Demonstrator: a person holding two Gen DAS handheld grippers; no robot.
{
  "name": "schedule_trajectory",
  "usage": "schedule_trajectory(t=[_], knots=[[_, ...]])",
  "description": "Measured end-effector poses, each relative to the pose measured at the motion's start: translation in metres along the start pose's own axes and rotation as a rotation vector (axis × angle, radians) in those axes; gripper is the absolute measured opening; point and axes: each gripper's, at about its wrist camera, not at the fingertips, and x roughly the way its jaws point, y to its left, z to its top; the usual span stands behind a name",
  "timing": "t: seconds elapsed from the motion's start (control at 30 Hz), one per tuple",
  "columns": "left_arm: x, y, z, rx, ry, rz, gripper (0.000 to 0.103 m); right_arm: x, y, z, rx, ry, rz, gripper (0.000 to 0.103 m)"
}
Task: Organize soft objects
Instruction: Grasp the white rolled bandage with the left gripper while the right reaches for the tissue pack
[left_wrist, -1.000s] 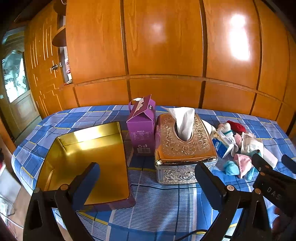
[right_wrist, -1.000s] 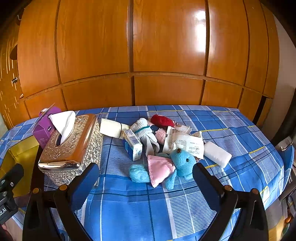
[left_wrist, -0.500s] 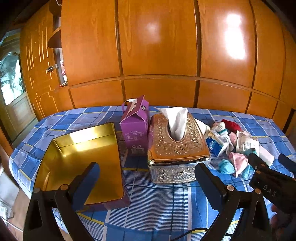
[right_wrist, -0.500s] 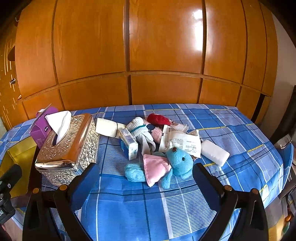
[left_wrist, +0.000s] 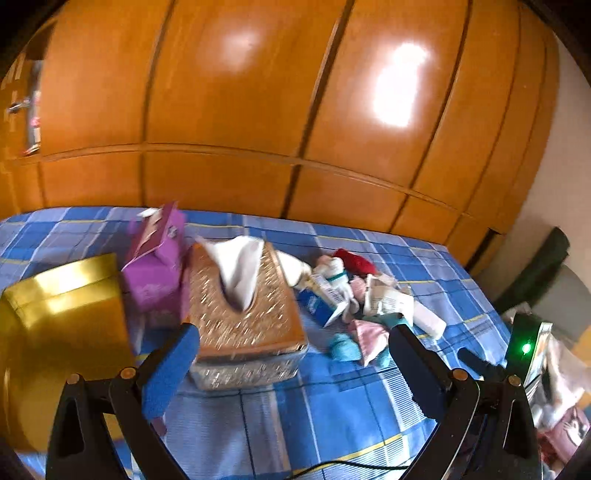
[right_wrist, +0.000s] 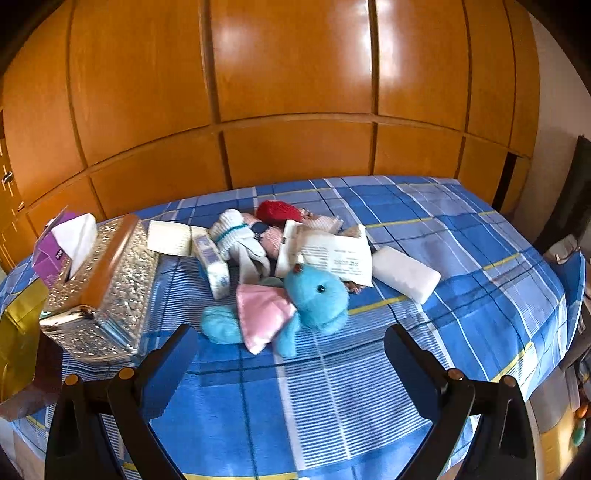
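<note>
A pile of soft things lies mid-table: a blue plush toy (right_wrist: 316, 295) with a pink cloth (right_wrist: 262, 312) over it, a white rolled sock (right_wrist: 236, 236), a red knitted piece (right_wrist: 277, 211) and a white pad (right_wrist: 404, 273). The same pile shows at the right of the left wrist view, the blue plush toy (left_wrist: 343, 347) nearest. My right gripper (right_wrist: 290, 354) is open and empty, just short of the plush. My left gripper (left_wrist: 291, 350) is open and empty over the front of the ornate tissue box (left_wrist: 240, 314).
A gold tray (left_wrist: 62, 325) sits at the table's left end, with a purple carton (left_wrist: 157, 273) beside the tissue box (right_wrist: 99, 291). A small blue-white box (right_wrist: 212, 264) and a printed packet (right_wrist: 332, 254) lie in the pile. Wooden panels back the blue checked tablecloth (right_wrist: 332, 387).
The left wrist view has swung to the right and tilted, so the tray slid to its left edge. The right gripper moved nearer the plush pile. Both stayed open.
</note>
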Motion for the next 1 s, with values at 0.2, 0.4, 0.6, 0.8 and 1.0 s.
schedule_trajectory(t=[0.2,0.4,0.6,0.8,1.0], knots=[[0.031,-0.035,0.05,0.261,0.069,0.028,0.103,0.008,-0.017,-0.001,0.034,0.027,-0.003,0.103],[0.109,-0.068,0.081,0.657,0.282,0.029,0.091,0.01,-0.028,0.002,0.043,0.026,-0.008,0.103],[0.182,-0.081,0.079,0.874,0.505,0.033,0.083,0.015,-0.032,0.002,0.015,0.027,-0.013,0.103],[0.247,-0.079,0.073,0.967,0.694,0.075,0.078,0.027,-0.04,0.0,0.005,0.054,-0.017,0.103],[0.295,-0.066,0.068,0.988,0.828,0.123,0.067,0.036,-0.049,-0.001,-0.001,0.08,-0.016,0.103]])
